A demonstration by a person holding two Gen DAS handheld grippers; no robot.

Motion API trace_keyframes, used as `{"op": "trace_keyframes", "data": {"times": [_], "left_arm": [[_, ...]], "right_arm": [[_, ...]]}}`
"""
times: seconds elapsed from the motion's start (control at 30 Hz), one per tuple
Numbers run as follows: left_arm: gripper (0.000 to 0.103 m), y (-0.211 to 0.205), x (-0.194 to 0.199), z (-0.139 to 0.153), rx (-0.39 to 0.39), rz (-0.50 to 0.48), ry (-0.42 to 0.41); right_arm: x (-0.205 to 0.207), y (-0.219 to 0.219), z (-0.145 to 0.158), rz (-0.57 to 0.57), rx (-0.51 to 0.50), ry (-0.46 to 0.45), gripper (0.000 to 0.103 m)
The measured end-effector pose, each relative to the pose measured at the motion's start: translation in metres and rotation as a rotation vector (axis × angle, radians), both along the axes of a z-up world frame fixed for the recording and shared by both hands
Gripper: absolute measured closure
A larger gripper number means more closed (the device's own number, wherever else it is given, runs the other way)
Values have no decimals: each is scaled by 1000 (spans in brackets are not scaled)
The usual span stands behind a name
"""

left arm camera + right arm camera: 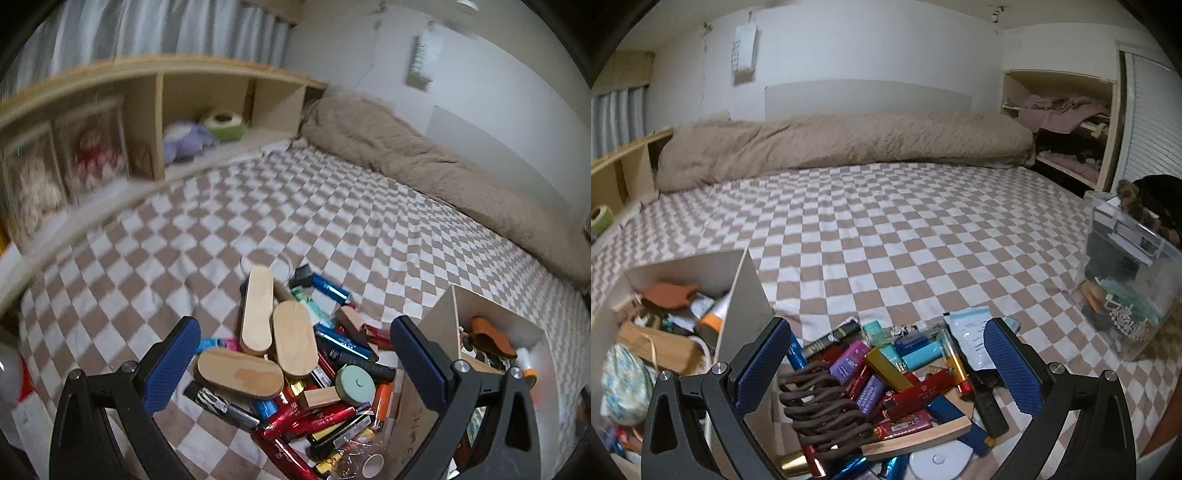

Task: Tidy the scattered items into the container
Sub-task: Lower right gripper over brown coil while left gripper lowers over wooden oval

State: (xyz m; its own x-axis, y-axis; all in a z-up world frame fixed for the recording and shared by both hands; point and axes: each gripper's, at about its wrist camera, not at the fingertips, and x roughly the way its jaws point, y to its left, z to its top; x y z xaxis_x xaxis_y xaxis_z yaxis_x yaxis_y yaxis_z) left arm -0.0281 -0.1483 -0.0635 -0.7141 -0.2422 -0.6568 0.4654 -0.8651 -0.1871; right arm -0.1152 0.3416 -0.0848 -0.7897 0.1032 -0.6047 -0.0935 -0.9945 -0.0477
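Three wooden brushes (275,339) fan outward, seemingly face-down.

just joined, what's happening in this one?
A person is tidying clutter on a checkered bedspread. Both hand-held grippers, left and right, hover open over a pile of lipsticks, tubes and wooden pieces, neither holding anything. The white box beside the pile already holds some items. Most of the pile is still out on the bed.
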Motion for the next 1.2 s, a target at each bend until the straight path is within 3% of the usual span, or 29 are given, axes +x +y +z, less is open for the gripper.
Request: {"op": "trace_keyframes", "data": {"times": [0.33,0.4,0.53,0.7,0.9,1.1,1.2], "left_arm": [[0,-30,-11,-38,157,89,-93],[0,-32,-14,-44,139,114,-122],[0,-28,-23,-59,21,173,-219],[0,-31,-32,-76,-3,181,-287],[0,-39,-35,-81,-22,135,-275],[0,-33,-39,-79,-140,90,-280],[0,-31,-39,-81,-123,47,-286]], "right_arm": [[-21,-8,-16,121,-28,-101,0],[-26,-10,-20,133,-15,-120,0],[-35,-2,-35,105,23,-149,0],[-39,9,-53,89,-36,-207,0],[-33,10,-49,105,-68,-198,0],[-31,9,-45,117,-56,-188,0],[-31,14,-43,109,-73,-186,0]]}}
